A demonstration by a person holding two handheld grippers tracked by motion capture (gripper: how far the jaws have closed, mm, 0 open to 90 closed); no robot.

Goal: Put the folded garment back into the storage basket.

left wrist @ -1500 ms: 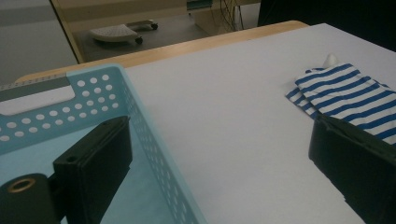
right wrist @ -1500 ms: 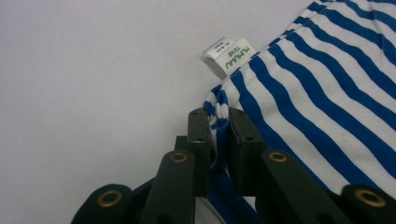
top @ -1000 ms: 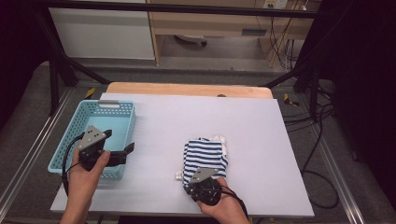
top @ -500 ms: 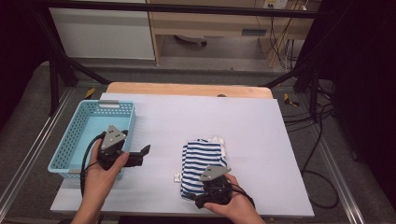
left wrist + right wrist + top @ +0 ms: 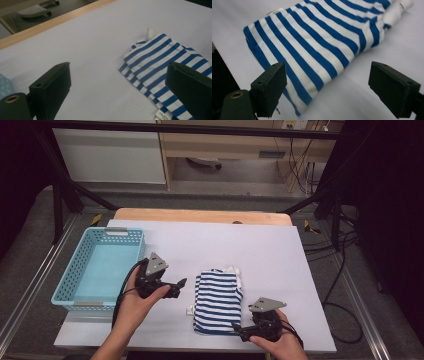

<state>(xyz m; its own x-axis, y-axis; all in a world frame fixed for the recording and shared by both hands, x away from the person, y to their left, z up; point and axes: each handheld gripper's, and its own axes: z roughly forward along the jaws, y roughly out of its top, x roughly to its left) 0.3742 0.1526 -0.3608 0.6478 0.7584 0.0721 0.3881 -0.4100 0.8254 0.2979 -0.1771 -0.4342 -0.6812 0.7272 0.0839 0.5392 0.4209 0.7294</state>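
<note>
A folded blue-and-white striped garment [image 5: 218, 300] lies on the white table top [image 5: 280, 260], near the front edge. My left gripper [image 5: 181, 283] hovers just left of its upper left corner, jaws open and pointing right at it. In the left gripper view the stripes [image 5: 160, 62] lie ahead to the right, between the wide-apart jaws. My right gripper [image 5: 237, 329] sits at the garment's near right corner, open, pointing left. In the right gripper view the garment [image 5: 317, 42] spreads ahead, its near edge passing between the jaws and nothing held.
A light blue plastic basket [image 5: 64, 287] stands at the table's left edge, beside my left hand. A wooden strip [image 5: 200, 215] runs along the table's far edge. Cables and dark frame legs lie on the floor to the right.
My left gripper has swung right from over the basket's edge to beside the garment. My right gripper has slid right and down, from over the garment's near edge to its near right corner.
</note>
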